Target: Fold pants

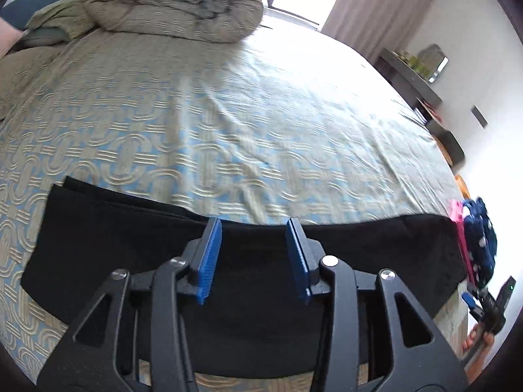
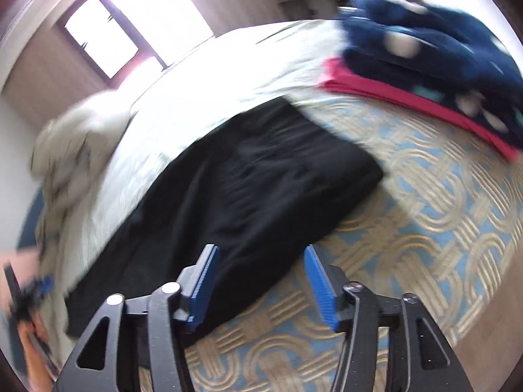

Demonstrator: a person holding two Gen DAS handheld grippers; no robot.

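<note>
The black pants (image 1: 228,261) lie flat in a long folded strip across the near part of the bed. My left gripper (image 1: 255,228) is open and empty, hovering over the strip's far edge near its middle. In the right wrist view the pants (image 2: 255,183) run from lower left to upper right, blurred by motion. My right gripper (image 2: 261,254) is open and empty above the strip's near edge, close to one end. The right gripper also shows small at the right edge of the left wrist view (image 1: 480,303).
The bed has a blue and tan patterned cover (image 1: 228,124). A rolled tan duvet (image 1: 176,0) sits at its far end. A folded stack of navy dotted cloth (image 2: 425,42) on pink cloth (image 2: 392,91) lies beside the pants' end. A shelf (image 1: 412,75) stands by the right wall.
</note>
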